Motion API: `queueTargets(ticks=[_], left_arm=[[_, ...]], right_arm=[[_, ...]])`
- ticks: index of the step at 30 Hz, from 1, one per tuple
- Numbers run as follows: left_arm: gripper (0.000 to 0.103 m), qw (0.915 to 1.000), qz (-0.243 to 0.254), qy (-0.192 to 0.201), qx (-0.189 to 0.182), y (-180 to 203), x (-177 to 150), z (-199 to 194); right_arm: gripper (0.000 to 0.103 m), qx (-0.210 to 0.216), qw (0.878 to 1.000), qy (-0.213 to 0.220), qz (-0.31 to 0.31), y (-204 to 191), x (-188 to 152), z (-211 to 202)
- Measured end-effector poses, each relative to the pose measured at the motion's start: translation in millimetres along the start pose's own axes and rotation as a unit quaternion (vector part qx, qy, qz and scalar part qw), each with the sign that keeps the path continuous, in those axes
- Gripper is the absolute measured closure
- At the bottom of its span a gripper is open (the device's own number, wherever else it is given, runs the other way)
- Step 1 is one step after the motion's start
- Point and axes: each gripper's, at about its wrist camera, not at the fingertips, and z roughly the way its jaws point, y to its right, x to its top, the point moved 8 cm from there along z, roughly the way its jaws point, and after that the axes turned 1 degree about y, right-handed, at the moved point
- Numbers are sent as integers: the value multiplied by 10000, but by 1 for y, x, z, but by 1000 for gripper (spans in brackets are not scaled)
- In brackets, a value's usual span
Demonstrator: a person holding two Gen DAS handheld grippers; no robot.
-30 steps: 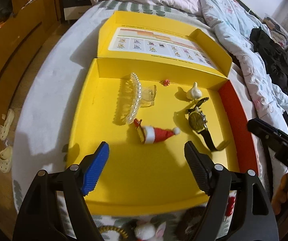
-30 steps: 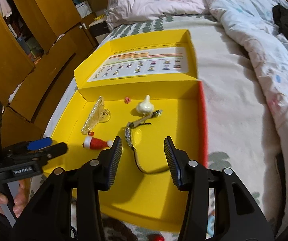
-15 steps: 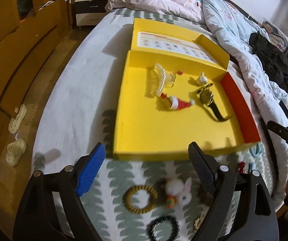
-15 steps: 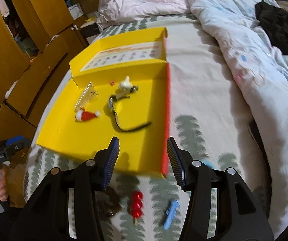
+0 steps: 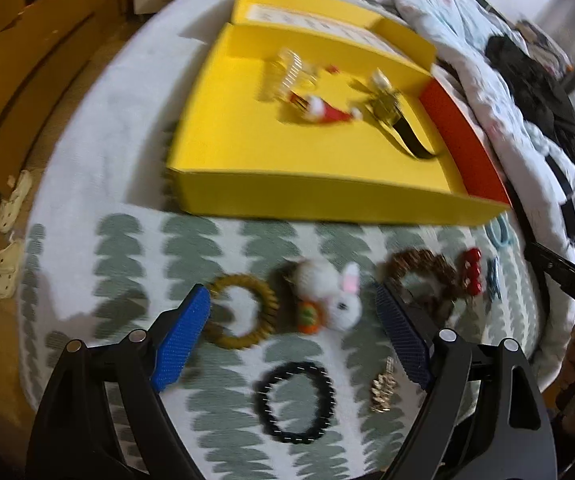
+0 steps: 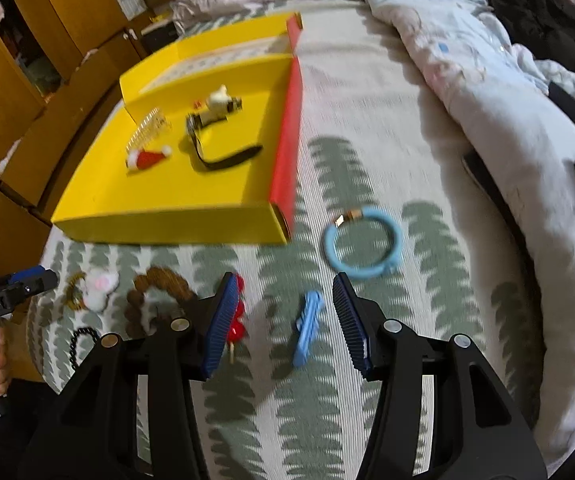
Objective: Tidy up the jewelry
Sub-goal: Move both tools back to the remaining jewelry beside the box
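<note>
I held both tools low over the bed (image 6: 367, 112), since the loose jewelry lay on the leaf-print cover in front of the yellow box (image 5: 311, 200). My left hand-held gripper (image 5: 291, 332) stood wide open and empty, its jaws bracketing the white rabbit hair tie (image 5: 333, 294), with the amber coil ring (image 5: 243, 312) just beside it. My right hand-held gripper (image 6: 283, 316) was open too, framing the blue hair clip (image 6: 307, 328), probably my next pick. The watch (image 6: 211, 144) and Santa-hat clip (image 6: 149, 157) already sat inside the box; the blue bangle (image 6: 363, 242) waited outside.
</note>
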Motion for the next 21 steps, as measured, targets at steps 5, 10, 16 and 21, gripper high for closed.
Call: queueTargets(ticks=[5, 10, 16, 21], left_arm=[[19, 9997, 167, -194, 25, 20, -10, 15], [19, 9991, 190, -353, 118, 27, -16, 27], [19, 9988, 82, -386, 294, 28, -15, 36], [19, 9982, 104, -496, 335, 30, -17, 43]], right_arm=[[50, -169, 9997, -186, 38, 8, -14, 5], [50, -229, 9989, -418, -13, 7, -28, 15], [50, -266, 9978, -607, -16, 6, -34, 32], [50, -361, 9969, -700, -33, 8, -38, 41]])
